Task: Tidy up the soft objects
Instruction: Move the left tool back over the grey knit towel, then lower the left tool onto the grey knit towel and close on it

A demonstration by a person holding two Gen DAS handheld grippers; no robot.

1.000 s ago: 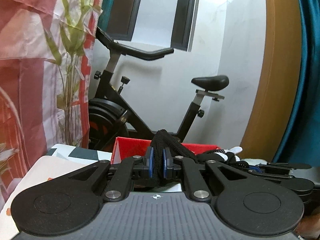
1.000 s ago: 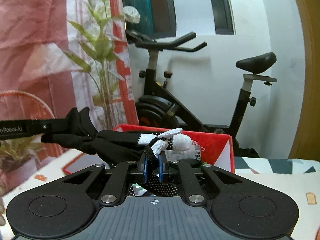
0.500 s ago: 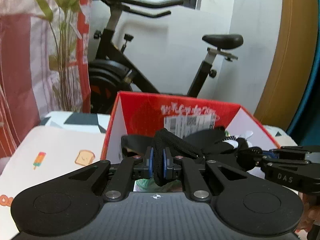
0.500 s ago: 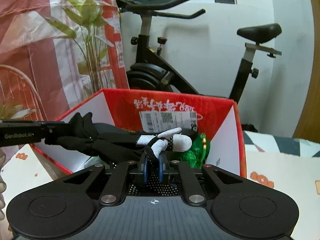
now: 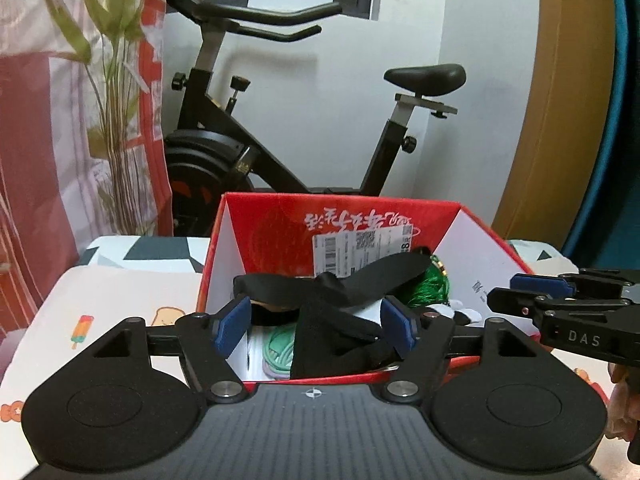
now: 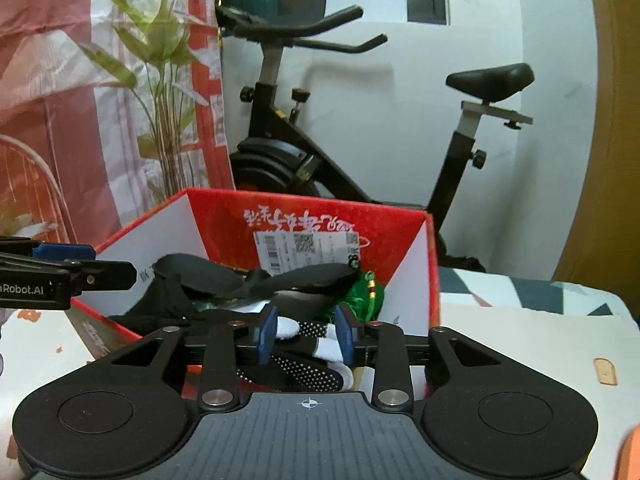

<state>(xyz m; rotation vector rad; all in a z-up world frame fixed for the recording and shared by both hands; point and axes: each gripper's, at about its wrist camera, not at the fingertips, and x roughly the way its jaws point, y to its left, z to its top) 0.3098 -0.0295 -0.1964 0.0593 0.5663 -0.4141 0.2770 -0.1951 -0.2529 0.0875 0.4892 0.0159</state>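
A black glove lies draped inside an open red box that stands on a table covered with a cartoon-print cloth. The glove is dark knit fabric, crumpled, with a broad cuff-like band stretched roughly side to side across the box and a folded part hanging down toward the near wall. Its fingers are black with white tips and rows of small white grip dots, seen only in the right wrist view, where they lie low in the box pointing left to right.

The left gripper has just been opening; its blue pads stand wide on either side of the glove without pressing it. The right gripper has also just been opening; its pads stand a narrower way apart, with the dotted fingers between them and not squeezed.

Under the glove sit a green tassel and a pale green cord, both partly covered. The box floor is mostly hidden. An exercise bike stands behind the box, against a white wall.
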